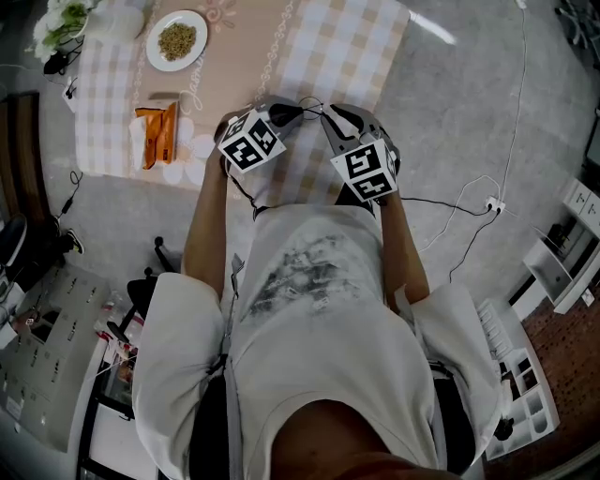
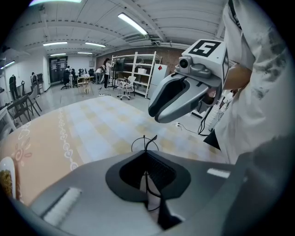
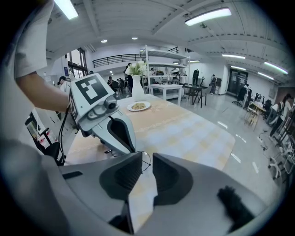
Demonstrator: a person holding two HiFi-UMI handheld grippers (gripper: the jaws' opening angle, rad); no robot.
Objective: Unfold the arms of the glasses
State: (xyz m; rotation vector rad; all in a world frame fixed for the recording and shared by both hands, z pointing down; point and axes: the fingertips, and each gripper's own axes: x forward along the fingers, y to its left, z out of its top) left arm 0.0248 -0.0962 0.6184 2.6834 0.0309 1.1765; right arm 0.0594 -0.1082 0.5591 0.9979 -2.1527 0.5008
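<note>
The glasses [image 1: 308, 103] are thin black wire ones, held over the checked tablecloth [image 1: 342, 47] between my two grippers. My left gripper [image 1: 286, 114] is shut on a thin black wire part of them, which runs between its pads in the left gripper view, with a round rim [image 2: 144, 142] sticking out past the tips. My right gripper [image 1: 330, 117] faces it from the right. Its jaws stand apart with cloth showing through the gap, and a wire rim [image 3: 145, 159] lies right at its fingertips. I cannot tell whether it touches the pads.
A white plate of food [image 1: 176, 40] and an orange object [image 1: 157, 134] lie on the left part of the table. Flowers [image 1: 64, 21] stand at the far left corner. The table's near edge runs just below the grippers. Cables [image 1: 469, 202] trail on the floor at right.
</note>
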